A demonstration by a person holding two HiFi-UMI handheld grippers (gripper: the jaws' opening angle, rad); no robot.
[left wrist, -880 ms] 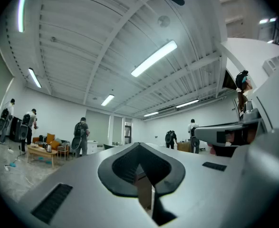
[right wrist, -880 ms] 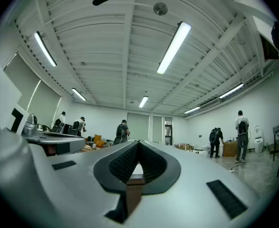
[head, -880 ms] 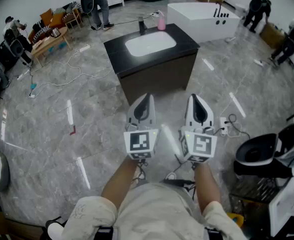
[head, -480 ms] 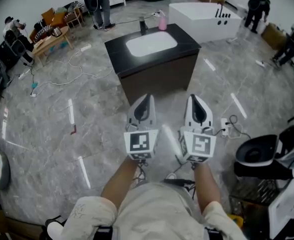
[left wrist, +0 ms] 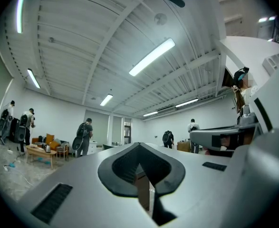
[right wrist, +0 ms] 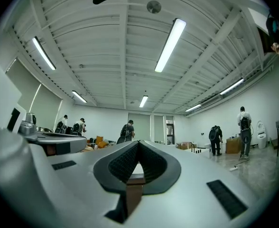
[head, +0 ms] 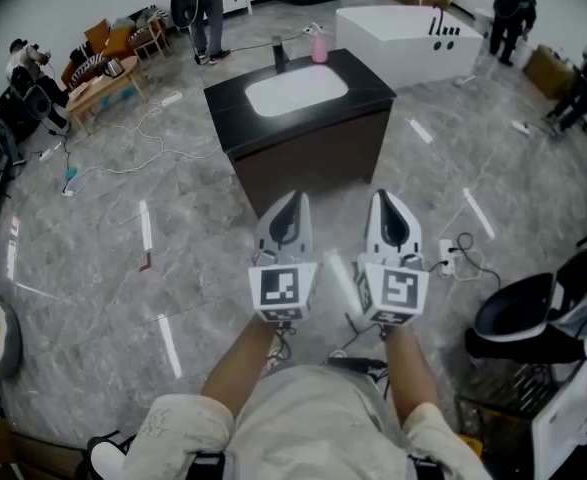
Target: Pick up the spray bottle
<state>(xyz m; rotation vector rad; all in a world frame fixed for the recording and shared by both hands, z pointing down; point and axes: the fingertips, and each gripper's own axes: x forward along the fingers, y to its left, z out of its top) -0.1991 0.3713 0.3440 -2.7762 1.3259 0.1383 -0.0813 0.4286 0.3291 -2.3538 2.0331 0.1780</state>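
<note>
A pink spray bottle (head: 319,44) stands at the back edge of a black vanity top (head: 368,80), beside a white basin (head: 296,89) and a dark faucet (head: 281,55). My left gripper (head: 286,200) and right gripper (head: 386,196) are held side by side well short of the vanity, over the grey floor, pointing toward it. Both are shut with nothing between the jaws. In the left gripper view the left gripper (left wrist: 139,146) shows its tips meeting. The right gripper (right wrist: 138,144) looks the same in its own view. The vanity's dark wood shows through each notch; the bottle is hidden there.
A white bathtub (head: 403,38) stands behind the vanity at right. Cables (head: 123,158) trail on the floor at left and a power strip (head: 447,252) lies by my right gripper. A black chair (head: 518,318) is at right. People stand at the back and far right.
The vanity has shifted slightly left in the head view. Both grippers stay shut in the same place side by side.
</note>
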